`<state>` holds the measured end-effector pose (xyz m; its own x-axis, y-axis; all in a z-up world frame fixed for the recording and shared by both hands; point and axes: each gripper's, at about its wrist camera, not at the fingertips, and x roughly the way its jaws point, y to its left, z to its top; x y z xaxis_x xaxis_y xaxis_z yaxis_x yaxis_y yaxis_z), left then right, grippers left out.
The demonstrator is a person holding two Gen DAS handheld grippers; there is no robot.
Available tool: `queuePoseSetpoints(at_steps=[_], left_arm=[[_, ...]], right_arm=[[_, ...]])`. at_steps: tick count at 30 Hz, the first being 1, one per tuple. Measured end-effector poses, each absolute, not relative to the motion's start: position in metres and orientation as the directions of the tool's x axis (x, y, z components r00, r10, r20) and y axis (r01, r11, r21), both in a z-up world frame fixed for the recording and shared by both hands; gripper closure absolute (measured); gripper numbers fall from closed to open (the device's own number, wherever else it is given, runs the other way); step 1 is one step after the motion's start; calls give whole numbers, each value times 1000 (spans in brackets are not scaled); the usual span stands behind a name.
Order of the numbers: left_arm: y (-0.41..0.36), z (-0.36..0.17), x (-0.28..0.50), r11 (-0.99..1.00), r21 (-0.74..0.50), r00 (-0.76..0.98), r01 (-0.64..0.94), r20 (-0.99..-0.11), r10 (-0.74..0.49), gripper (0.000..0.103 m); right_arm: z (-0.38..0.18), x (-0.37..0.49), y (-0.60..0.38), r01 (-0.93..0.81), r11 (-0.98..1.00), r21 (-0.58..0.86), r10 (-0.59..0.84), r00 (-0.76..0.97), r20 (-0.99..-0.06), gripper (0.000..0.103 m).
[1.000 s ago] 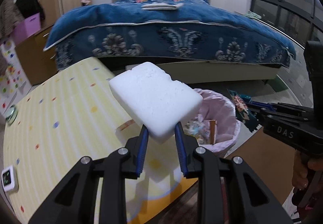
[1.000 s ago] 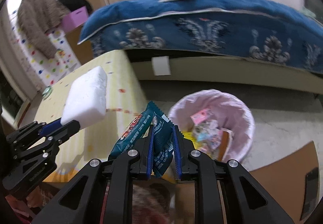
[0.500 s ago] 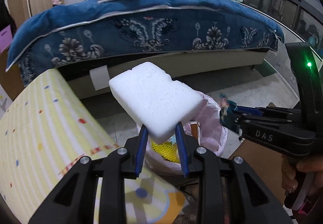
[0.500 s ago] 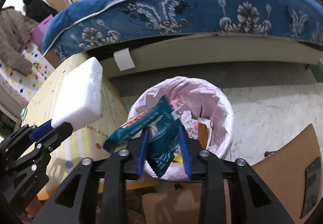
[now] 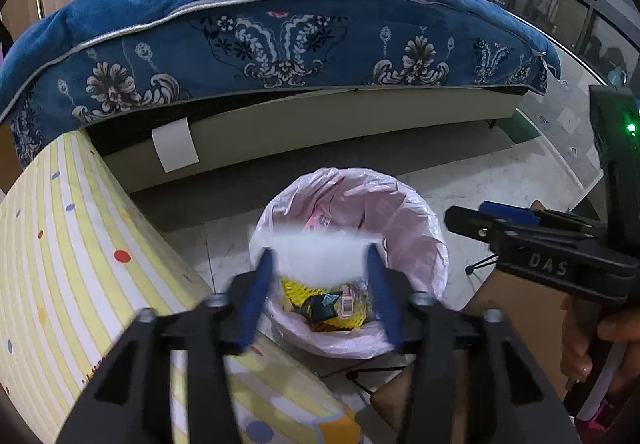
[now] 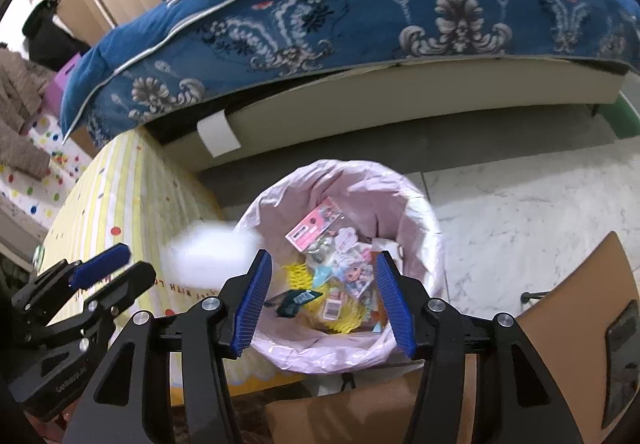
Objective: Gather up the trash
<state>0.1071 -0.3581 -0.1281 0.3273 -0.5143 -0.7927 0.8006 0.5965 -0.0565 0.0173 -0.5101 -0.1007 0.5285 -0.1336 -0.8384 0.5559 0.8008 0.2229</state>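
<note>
A bin lined with a pink bag (image 5: 424, 244) (image 6: 420, 204) stands on the floor below both grippers, holding several wrappers. My left gripper (image 5: 320, 260) (image 6: 124, 268) hangs over its near-left rim with its jaws opening. A white foam block (image 5: 324, 256) (image 6: 208, 252), blurred, is loose between the blue pads and clear of them. My right gripper (image 6: 322, 258) (image 5: 468, 210) is over the bin, jaws opening, with nothing between them. A teal snack wrapper (image 6: 296, 300) (image 5: 320, 304) lies inside the bin on yellow netting.
A yellow striped table (image 5: 60, 264) (image 6: 132, 196) touches the bin's left side. Behind it runs a bed with a blue patterned blanket (image 5: 280, 44) (image 6: 360, 24). A brown chair seat (image 6: 580, 304) is at the lower right on a marble floor (image 6: 520, 212). A hand (image 5: 592, 344) holds the right gripper.
Both grippers moved over the bin and their jaws spread. The teal wrapper left the right gripper and now lies in the bin. The foam block has come loose from the left pads.
</note>
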Motion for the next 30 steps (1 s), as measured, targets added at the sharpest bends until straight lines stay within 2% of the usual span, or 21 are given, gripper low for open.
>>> queuePoseSetpoints(at_steps=[1, 6, 8, 10, 12, 14, 16, 18, 25, 30], left_arm=[[-358, -127, 107, 597, -59, 330, 800, -788, -520, 37], [-346, -117, 105, 616, -65, 346, 785, -779, -523, 36], [-333, -108, 103, 638, -59, 373, 768, -768, -520, 32], [-320, -101, 100, 660, -57, 399, 749, -756, -518, 28], [-307, -94, 98, 684, -53, 422, 727, -751, -507, 24], [-292, -85, 93, 703, -52, 443, 709, -743, -502, 20], [-277, -76, 89, 726, -44, 471, 686, -734, -490, 11], [-263, -66, 86, 744, -54, 488, 666, -723, -489, 7], [-205, -33, 65, 805, -55, 552, 590, -700, -452, 7], [-153, -17, 54, 878, -31, 603, 478, -715, -354, 7]], right_arm=[[-99, 14, -511, 561, 798, 222, -141, 531, -836, 48], [-89, 1, -503, 562, 796, 227, -143, 539, -830, 48], [-84, -4, -495, 553, 794, 252, -115, 545, -831, 46], [-79, -8, -486, 544, 793, 276, -92, 554, -828, 37], [-71, -11, -473, 527, 802, 280, -82, 563, -822, 35], [-61, -12, -462, 510, 816, 273, -81, 568, -819, 24], [-48, -15, -450, 491, 833, 254, -95, 580, -809, 17], [-36, -17, -440, 479, 846, 234, -112, 589, -801, 14], [6, -30, -404, 431, 872, 233, -105, 629, -770, 11], [37, -35, -358, 352, 928, 125, -149, 657, -739, 9]])
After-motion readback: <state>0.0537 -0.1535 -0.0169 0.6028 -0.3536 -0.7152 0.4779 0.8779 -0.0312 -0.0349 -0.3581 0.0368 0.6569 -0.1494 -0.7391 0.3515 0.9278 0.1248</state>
